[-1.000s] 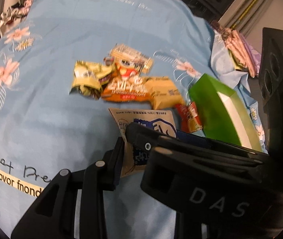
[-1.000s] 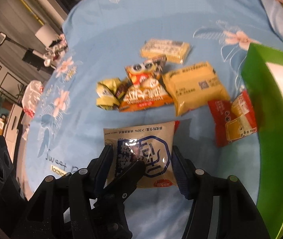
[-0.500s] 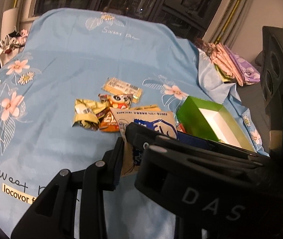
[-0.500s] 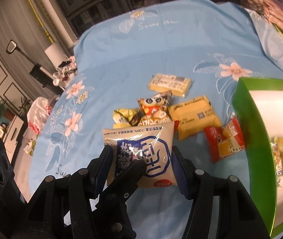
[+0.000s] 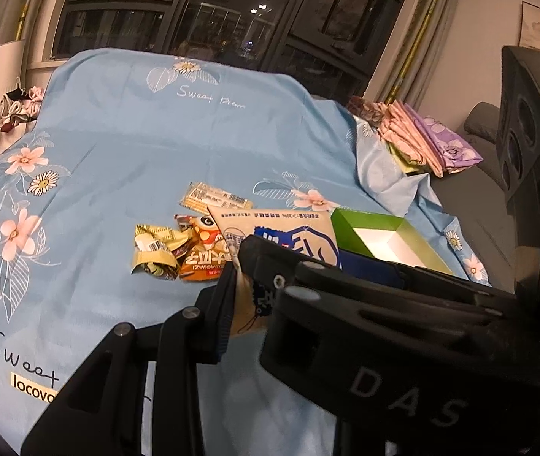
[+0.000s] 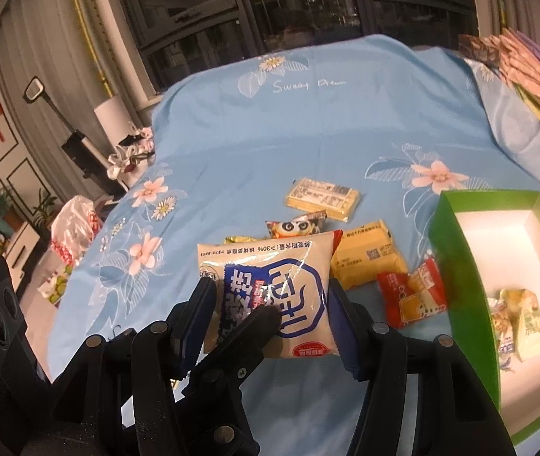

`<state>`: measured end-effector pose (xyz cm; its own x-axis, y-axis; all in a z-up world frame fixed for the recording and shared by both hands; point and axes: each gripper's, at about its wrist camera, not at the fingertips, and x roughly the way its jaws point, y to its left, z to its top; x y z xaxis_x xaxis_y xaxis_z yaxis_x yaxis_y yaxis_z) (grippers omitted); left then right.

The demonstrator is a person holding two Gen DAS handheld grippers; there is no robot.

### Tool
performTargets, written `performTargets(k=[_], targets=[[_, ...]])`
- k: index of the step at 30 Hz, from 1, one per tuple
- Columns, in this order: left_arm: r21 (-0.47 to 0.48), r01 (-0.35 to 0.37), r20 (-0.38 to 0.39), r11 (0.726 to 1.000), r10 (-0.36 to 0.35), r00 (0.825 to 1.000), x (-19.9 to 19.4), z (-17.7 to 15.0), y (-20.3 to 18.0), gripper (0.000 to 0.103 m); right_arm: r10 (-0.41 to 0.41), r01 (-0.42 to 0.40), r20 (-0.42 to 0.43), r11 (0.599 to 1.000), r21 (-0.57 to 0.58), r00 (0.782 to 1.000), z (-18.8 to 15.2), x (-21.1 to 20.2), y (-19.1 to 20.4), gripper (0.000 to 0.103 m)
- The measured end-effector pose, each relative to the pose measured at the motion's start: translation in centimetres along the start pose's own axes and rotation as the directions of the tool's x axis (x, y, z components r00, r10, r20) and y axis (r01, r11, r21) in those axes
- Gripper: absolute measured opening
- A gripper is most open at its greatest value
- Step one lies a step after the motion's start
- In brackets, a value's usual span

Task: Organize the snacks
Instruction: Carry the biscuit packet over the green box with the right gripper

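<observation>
You've got the big cream and blue snack bag (image 6: pixel 270 281) held between both grippers, up off the bed (image 6: pixel 308 121). Your right gripper (image 6: pixel 270 300) has its jaws about half wide, one pad on each side of the bag. Your left gripper (image 5: pixel 237 285) has its jaws nearly shut, pinching the bag's near corner.

Room-wise, the far half of the blue sheet is bare all the way to the edge by the window. The right edge is crowded by a stack of folded cloth (image 5: pixel 422 140), and the left edge drops off toward a plastic bag (image 6: pixel 76 224) on the floor.

The green box (image 6: pixel 456 262) sits open to the right of the bag, near the bed's right edge, with a couple of pale snack packs (image 6: pixel 517 315) at its near end; the rest of its white floor is free. Loose on the sheet beyond the bag: a yellow pack (image 6: pixel 369 262), a red pack (image 6: pixel 410 292) just beside the box wall, a panda pack (image 6: pixel 296 226), a flat cracker pack (image 6: pixel 323 199), and crumpled green-yellow wrappers (image 5: pixel 156 254)
</observation>
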<state>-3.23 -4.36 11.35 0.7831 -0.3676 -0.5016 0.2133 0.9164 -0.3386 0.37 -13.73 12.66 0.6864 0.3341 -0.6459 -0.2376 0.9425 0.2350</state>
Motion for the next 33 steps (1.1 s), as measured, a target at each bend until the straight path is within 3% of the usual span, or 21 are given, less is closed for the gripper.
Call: performTargets(k=[26,33], targets=[[0.032,0.11,0.087,0.993,-0.112,0.99,-2.2,1.1,-0.9,0.029,0.032,-0.032,0.096,0.999,0.002,0.995,0.7,-3.4,-0.4,0.061],[0.079,0.13,0.096,0.988,-0.138,0.986,-2.3,2.2,-3.0,0.029,0.014,-0.015,0.131,1.0,0.008,0.991,1.5,-5.3,-1.7,0.061]])
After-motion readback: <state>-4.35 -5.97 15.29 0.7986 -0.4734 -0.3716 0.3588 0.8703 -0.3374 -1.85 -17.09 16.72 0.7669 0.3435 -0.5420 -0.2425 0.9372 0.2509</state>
